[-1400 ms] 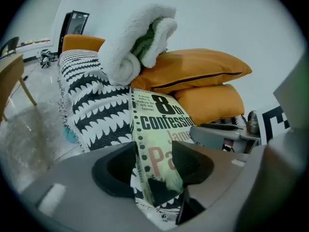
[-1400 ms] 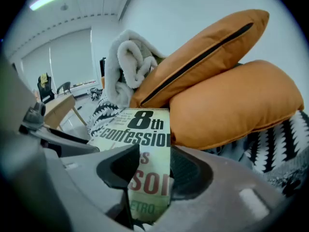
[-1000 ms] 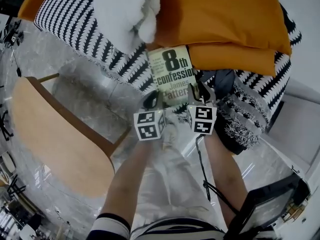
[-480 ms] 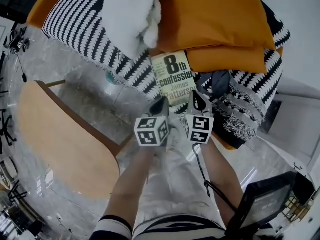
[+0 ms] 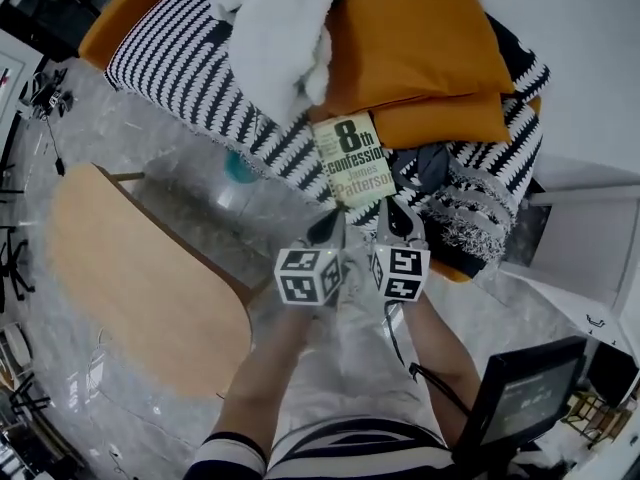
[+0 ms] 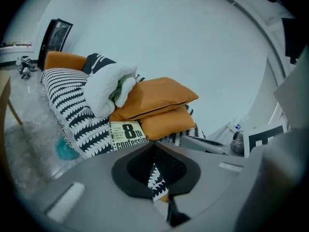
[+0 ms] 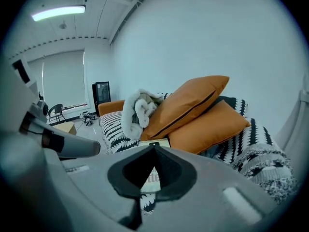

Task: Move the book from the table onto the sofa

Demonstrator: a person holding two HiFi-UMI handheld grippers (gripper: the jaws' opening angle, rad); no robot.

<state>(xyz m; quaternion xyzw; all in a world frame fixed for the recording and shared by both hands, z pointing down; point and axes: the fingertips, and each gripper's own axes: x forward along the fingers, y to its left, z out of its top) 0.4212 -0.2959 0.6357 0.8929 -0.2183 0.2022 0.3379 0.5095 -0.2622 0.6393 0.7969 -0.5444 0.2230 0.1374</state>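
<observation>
At the left the wooden surface [image 5: 140, 288] is bare of the book, so the carrying step looks finished and what is in hand is the retreat. The left tongs [image 5: 328, 230] are closed together with nothing between them, hanging short of the sofa [image 5: 190, 58], clear of it. The book [image 5: 352, 160] lies flat and cover up on the striped seat, near its front edge, its top end just beside the lower orange cushion [image 5: 435, 123]. Its long axis runs from the seat's front edge back toward the cushions, a little slanted, the title's top pointing away from the person. The right tongs [image 5: 392, 213] are likewise closed and empty, just short of the book's near end. The next move probably calls only for drawing both hands clear without knocking the book.
</observation>
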